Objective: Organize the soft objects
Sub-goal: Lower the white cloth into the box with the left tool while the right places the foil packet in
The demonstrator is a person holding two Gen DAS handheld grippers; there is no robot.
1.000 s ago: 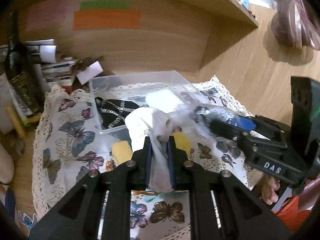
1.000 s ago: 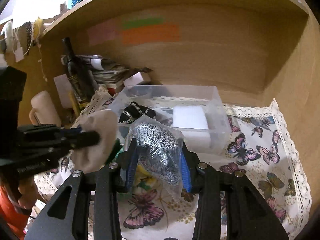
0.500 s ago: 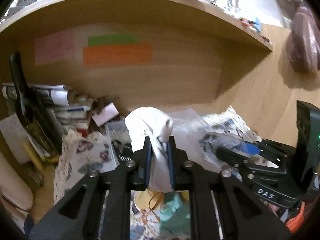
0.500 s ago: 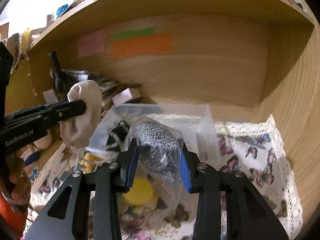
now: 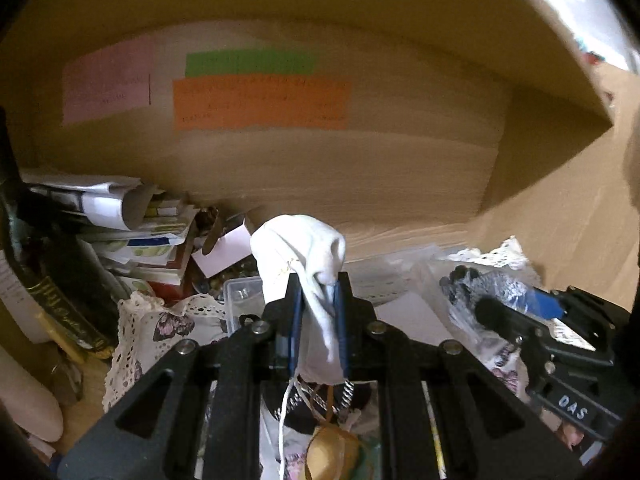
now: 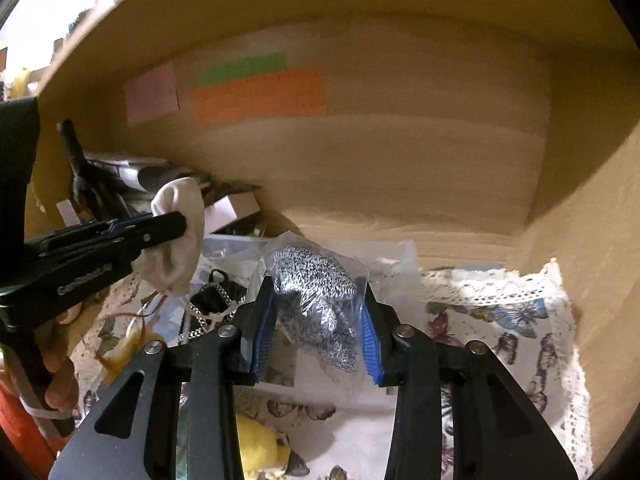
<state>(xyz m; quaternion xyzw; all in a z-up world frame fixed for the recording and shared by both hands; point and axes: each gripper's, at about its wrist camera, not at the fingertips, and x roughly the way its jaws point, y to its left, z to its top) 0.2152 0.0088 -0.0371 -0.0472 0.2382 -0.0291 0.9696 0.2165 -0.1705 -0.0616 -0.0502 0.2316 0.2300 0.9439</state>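
Observation:
My left gripper (image 5: 317, 316) is shut on a white sock (image 5: 304, 256) and holds it in the air over the clear plastic box (image 5: 240, 292). The sock (image 6: 178, 236) also shows in the right wrist view, at the left. My right gripper (image 6: 318, 320) is shut on a clear bag holding a black-and-white speckled knit item (image 6: 320, 300), above the box's near side (image 6: 396, 252). The bagged item also shows in the left wrist view (image 5: 480, 284). A black item with a silver chain (image 6: 212, 300) lies in the box.
A butterfly-print cloth with lace edge (image 6: 520, 320) covers the desk. A yellow soft item (image 6: 256, 444) lies below the right gripper. Stacked papers and books (image 5: 132, 232) and a dark bottle (image 5: 48, 272) stand at the left. Wooden walls and a shelf close in behind and right.
Both grippers have risen and moved forward toward the box, still holding the sock and the bagged knit item. The views now tilt up at the back wall.

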